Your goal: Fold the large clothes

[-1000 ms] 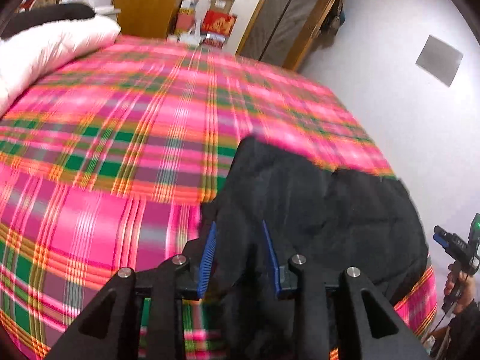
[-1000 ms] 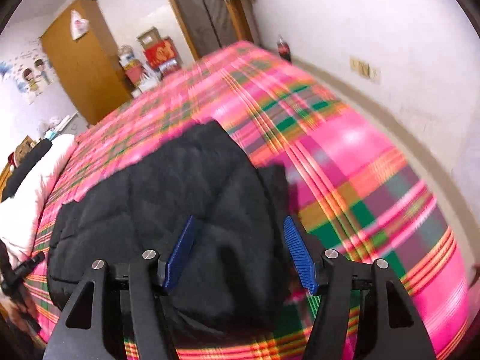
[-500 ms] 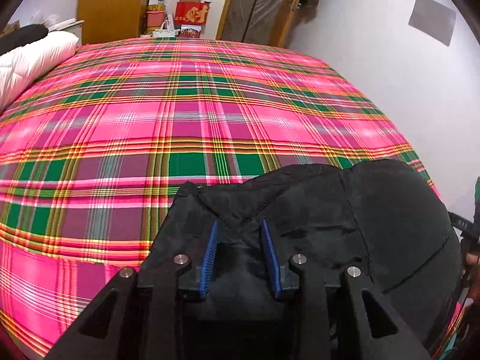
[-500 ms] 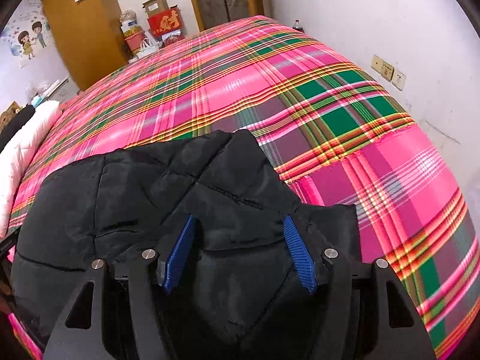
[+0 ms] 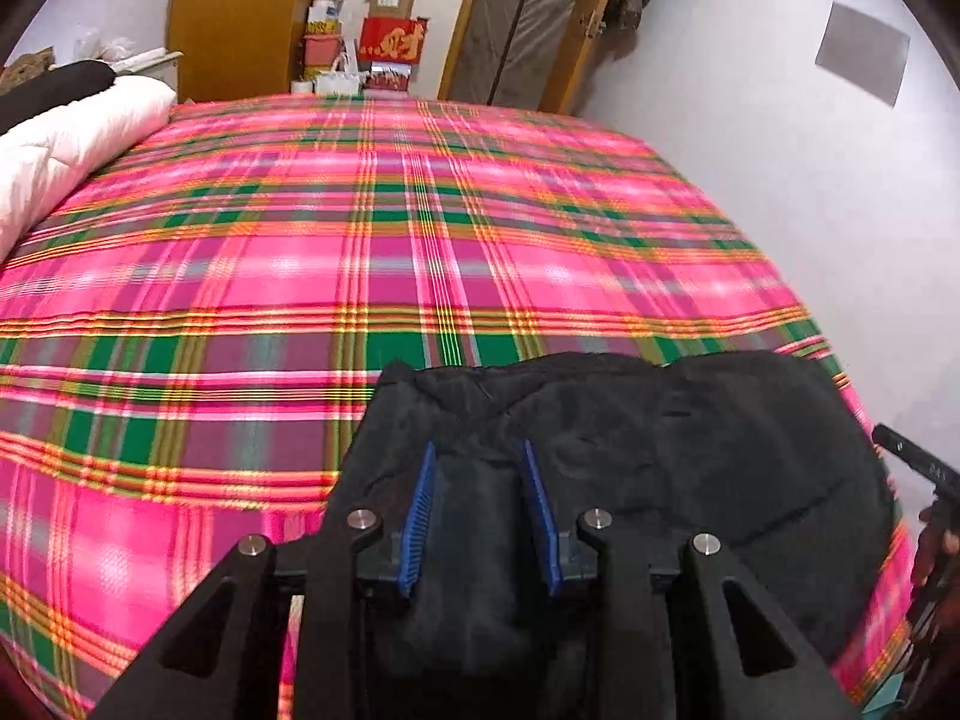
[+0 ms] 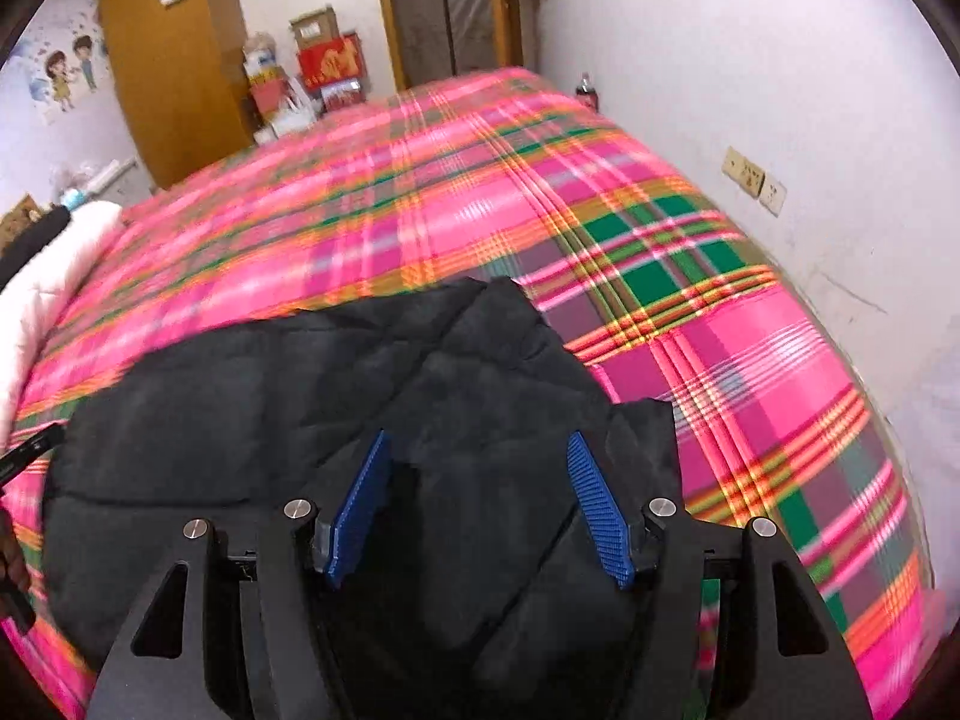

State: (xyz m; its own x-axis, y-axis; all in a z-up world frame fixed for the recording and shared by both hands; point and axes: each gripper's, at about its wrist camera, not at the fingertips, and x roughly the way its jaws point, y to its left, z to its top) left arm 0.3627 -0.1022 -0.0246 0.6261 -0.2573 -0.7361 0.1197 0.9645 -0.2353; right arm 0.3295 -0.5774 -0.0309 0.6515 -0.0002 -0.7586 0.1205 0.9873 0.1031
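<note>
1. Up close, left gripper (image 5: 480,510): two blue ribbed pads (image 5: 418,516) stand narrowly apart with black quilted fabric bunched between them. Whether they pinch it, cannot tell.
2. Right gripper (image 6: 477,504): blue pads (image 6: 597,510) spread wide, jaws apart, with the jacket's cloth lying under and between them, not squeezed.
3. One garment: a black padded jacket (image 6: 300,408), also seen from the left wrist (image 5: 690,456). Matte, puffy, stitched in large quilted panels. It lies in a rumpled, doubled-over heap with a pointed fold sticking up at its far edge.
4. Jacket sits at the near end of the bed, on the plaid bedspread (image 5: 360,252), just under both grippers. Its right side stops near the bedspread's edge by the wall.
5. Bedspread: one, hot pink with green, orange and yellow checks, covering the whole bed (image 6: 750,360).
6. White padded quilt (image 5: 66,144): one, bunched along the bed's left side, something dark lying on top of it.
7. Beyond the bed: one yellow wooden wardrobe (image 5: 240,18), a stack of cardboard boxes (image 5: 390,36) with a red one among them, one brown-framed door (image 5: 528,18).
8. Right wall: white, two sockets (image 6: 753,177); one dark bottle (image 6: 587,90) at the bed's far corner.
</note>
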